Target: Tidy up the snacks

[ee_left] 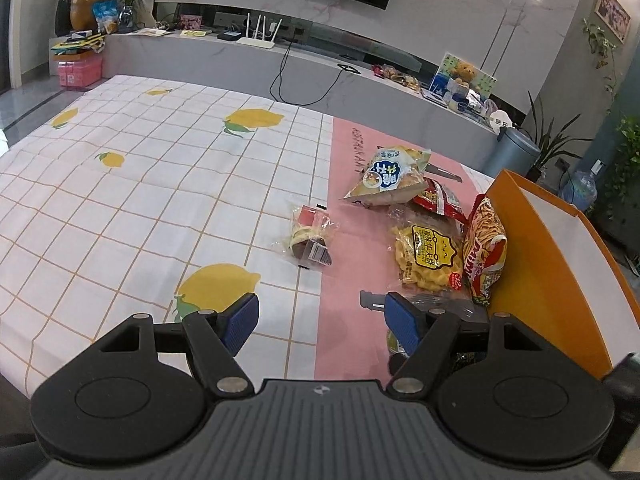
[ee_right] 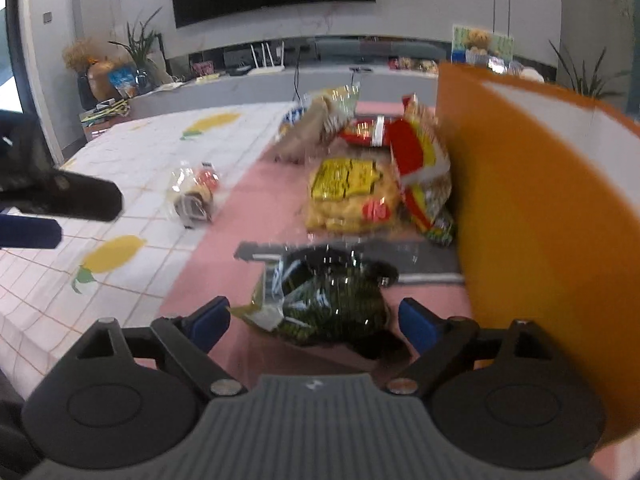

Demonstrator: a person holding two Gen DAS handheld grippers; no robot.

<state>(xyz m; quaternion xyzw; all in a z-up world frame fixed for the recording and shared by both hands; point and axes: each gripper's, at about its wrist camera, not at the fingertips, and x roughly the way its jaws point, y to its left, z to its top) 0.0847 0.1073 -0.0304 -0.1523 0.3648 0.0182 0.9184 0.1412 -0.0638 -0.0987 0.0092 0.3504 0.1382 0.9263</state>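
Several snack packs lie on the pink strip of the tablecloth beside an orange box [ee_left: 560, 264]. Among them are a yellow macaroni-snack bag [ee_left: 428, 256], a red-and-yellow chip bag [ee_left: 486, 248] leaning on the box wall, a pale bag with a blue label [ee_left: 390, 176] and a small clear-wrapped cake [ee_left: 308, 236]. My left gripper [ee_left: 320, 320] is open and empty above the cloth. My right gripper [ee_right: 314, 322] is open, its jaws either side of a dark green snack bag [ee_right: 332, 300] that lies on the pink cloth next to the orange box [ee_right: 532, 216].
The lemon-print white cloth [ee_left: 132, 200] covers the table's left part. The left gripper's finger [ee_right: 60, 200] shows at the left edge of the right wrist view. A grey TV bench [ee_left: 304, 64] with a router, a bin and plants stands behind the table.
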